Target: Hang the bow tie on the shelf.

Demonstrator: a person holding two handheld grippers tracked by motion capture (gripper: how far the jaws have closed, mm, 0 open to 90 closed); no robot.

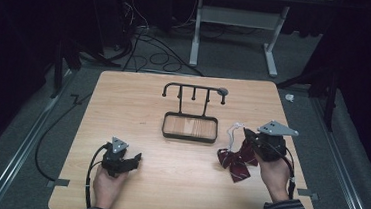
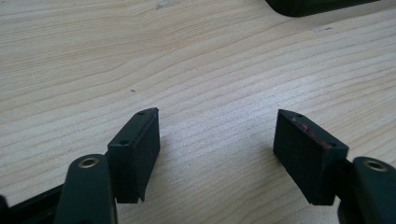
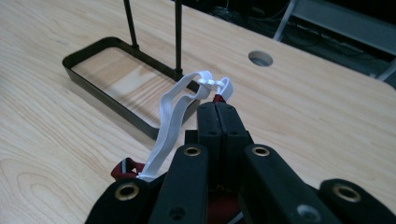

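Right tool (image 3: 217,109) clamped on bow tie, left tool (image 2: 217,140) idle with jaws apart.
Right jaws pinch the dark red bow tie (image 1: 236,161) near its white elastic strap (image 3: 175,119), tie hanging at the worktop's (image 1: 131,190) right side, near the black hook stand (image 1: 190,127). Left tool sits low over bare wood, well apart.

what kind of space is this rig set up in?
Likely a lab or studio recording bay, not a home. A bare wooden table stands on grey carpet with loose cables behind it, dark curtains around, and metal floor rails alongside. A person holds a tool in each hand.
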